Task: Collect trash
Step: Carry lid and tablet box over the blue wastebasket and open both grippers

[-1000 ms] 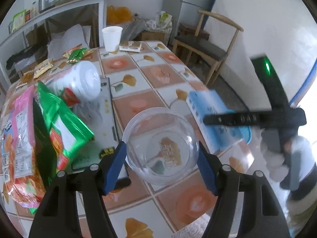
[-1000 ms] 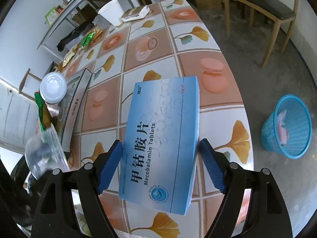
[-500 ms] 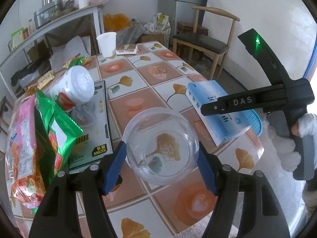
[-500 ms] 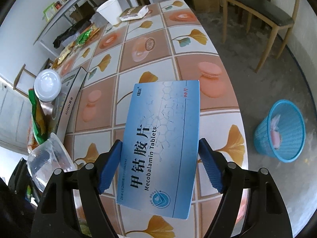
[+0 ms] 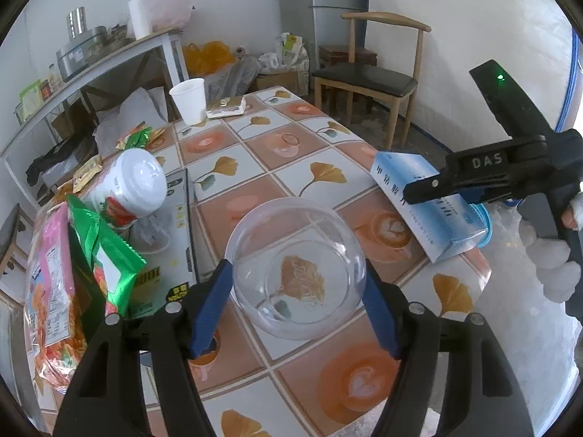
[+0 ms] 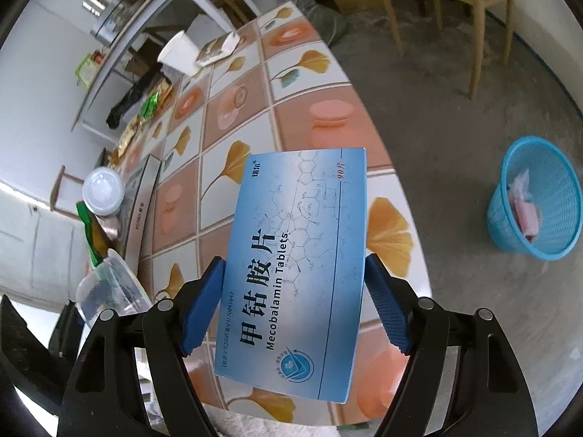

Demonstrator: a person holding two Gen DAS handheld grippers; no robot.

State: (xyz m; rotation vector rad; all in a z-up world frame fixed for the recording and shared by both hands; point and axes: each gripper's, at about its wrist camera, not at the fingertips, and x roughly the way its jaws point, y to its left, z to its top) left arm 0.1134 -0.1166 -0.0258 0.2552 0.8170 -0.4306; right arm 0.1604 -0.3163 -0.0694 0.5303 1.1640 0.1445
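Right hand-held gripper [image 6: 293,306], "Mecobalamin Tablets" box [image 6: 295,266]

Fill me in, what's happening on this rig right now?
A person is clearing trash off a tiled table, one gripper in each hand. The left gripper is shut on a clear plastic bowl, held above the table. The right gripper is shut on a blue tablet box, also lifted. A blue basket stands on the floor to the right with some trash already in it. A white cup, snack bags and a white-lidded jar are on the table.
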